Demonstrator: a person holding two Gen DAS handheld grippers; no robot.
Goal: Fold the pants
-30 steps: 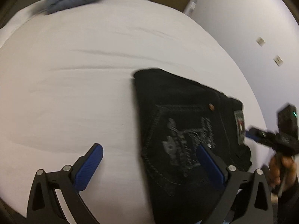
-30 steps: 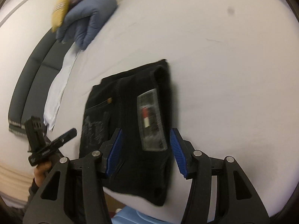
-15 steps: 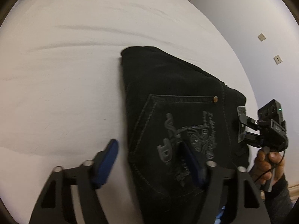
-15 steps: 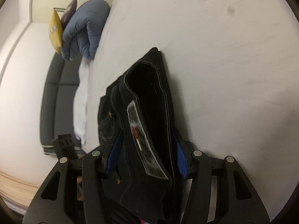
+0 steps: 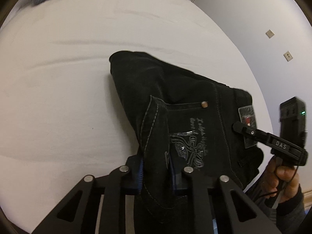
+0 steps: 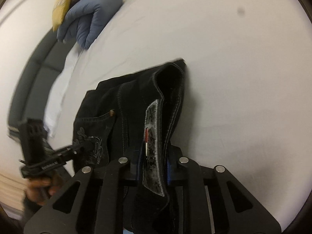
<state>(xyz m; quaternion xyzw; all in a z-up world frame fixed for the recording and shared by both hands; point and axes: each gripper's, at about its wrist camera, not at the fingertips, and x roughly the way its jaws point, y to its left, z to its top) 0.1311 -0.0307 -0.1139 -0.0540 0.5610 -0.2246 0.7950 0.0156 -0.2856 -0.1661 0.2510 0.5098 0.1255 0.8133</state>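
The black folded pants (image 5: 175, 101) lie on the white bed, back pocket with silver print facing up. My left gripper (image 5: 156, 172) is shut on the pocket-side edge of the pants and lifts it off the sheet. My right gripper (image 6: 153, 166) is shut on the waistband of the pants (image 6: 136, 105), over the grey label (image 6: 151, 134), and that edge stands raised. The right gripper also shows in the left wrist view (image 5: 238, 126), at the label. The left gripper shows in the right wrist view (image 6: 85, 149) at the pocket print.
The white bed sheet (image 5: 68, 78) spreads left and behind the pants. A blue-grey duvet (image 6: 91, 13) with a yellow cushion (image 6: 61, 9) lies at the far end. A dark sofa (image 6: 29, 89) stands beside the bed. A wall (image 5: 263, 29) is on the right.
Both grippers went from open around the near edges of the pants to shut on them. The gripped edges have risen off the sheet.
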